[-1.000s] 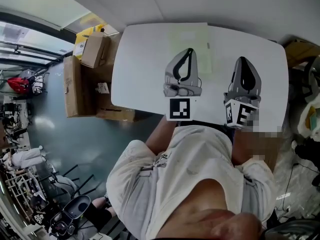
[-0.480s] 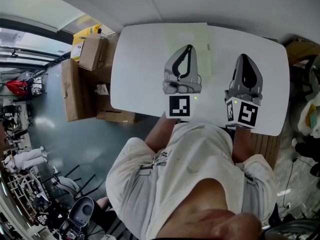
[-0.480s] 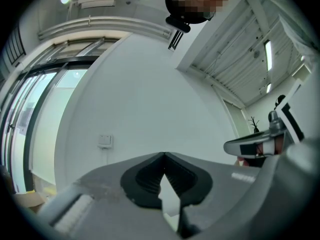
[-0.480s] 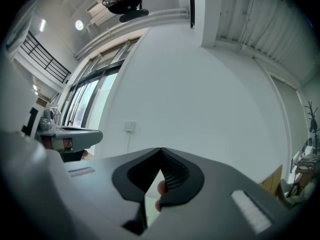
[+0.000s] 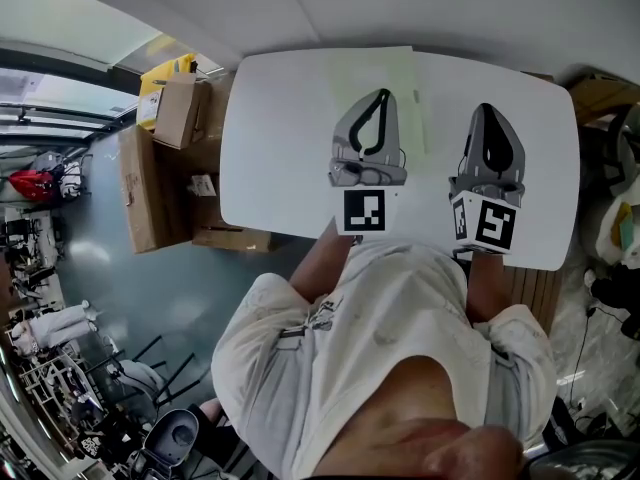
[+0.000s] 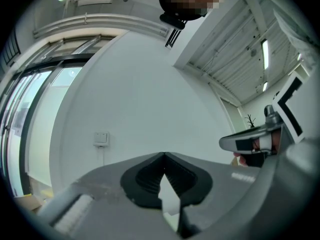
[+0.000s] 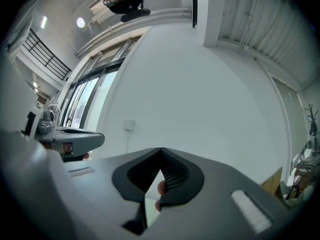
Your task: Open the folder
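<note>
A pale green folder (image 5: 370, 68) lies flat and closed at the far middle of the white table (image 5: 270, 148). My left gripper (image 5: 378, 94) hovers over the folder's near half, jaws shut with nothing between them. My right gripper (image 5: 486, 108) is to the right of the folder, over bare tabletop, also shut and empty. In the left gripper view the left gripper (image 6: 163, 154) has its tips meeting and points at a white wall, with the right gripper (image 6: 250, 141) beside it. In the right gripper view the right gripper (image 7: 161, 149) likewise shows its tips meeting.
Cardboard boxes (image 5: 150, 168) and a yellow box (image 5: 165, 73) stand on the floor left of the table. Clutter and a brown box (image 5: 600, 93) sit past the table's right edge. The person's body is against the near table edge.
Both grippers have drifted slightly over the table and stay shut. The folder has not moved.
</note>
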Tool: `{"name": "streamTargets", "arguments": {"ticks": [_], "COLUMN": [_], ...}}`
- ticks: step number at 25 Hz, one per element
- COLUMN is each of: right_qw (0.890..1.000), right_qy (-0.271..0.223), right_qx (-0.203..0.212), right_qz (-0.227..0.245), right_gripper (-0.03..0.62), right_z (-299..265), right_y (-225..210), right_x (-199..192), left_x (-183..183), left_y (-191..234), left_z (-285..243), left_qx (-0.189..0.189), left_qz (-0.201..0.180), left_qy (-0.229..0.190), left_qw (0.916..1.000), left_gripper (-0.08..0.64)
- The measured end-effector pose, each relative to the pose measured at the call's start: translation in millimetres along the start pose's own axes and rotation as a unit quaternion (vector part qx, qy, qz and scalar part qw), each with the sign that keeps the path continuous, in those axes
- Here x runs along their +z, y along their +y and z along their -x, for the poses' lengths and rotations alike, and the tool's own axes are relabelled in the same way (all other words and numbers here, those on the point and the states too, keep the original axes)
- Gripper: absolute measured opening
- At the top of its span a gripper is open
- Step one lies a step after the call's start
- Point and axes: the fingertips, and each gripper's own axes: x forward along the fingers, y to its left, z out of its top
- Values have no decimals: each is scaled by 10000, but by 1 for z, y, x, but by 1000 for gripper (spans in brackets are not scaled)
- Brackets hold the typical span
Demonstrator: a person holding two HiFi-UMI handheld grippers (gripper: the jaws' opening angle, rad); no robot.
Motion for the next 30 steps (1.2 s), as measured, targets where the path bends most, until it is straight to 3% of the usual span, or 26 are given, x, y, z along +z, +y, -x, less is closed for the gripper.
{"name": "streamTargets", "arguments": {"ticks": [11, 14, 19, 23, 30], "right_qw": [9999, 9999, 9998, 9998, 9997], "right_qy": [92, 102, 148, 169, 182], "right_qx": [-21, -33, -63, -95, -111], "right_qz": [-40, -61, -94, -100, -90], "right_gripper": [2, 2, 2, 2, 2], "right_z": [-11, -13, -15, -16, -16], "right_y": [-6, -8, -9, -14, -11], "right_x": [-12, -13, -17, -18, -19], "left_x": [-31, -41, -73, -96, -153], "left_y": [-14, -19, -33, -46, -60], "left_z": [-15, -19, -20, -18, -9], "left_qx": [-232, -391, -599, -865, -1061], "left_qz": [275, 349, 108, -340, -301], "left_qy": [426, 549, 800, 954, 1559], "left_qw": [9984, 9971, 9949, 9911, 9816], "left_gripper": [5, 46, 51, 52, 94]}}
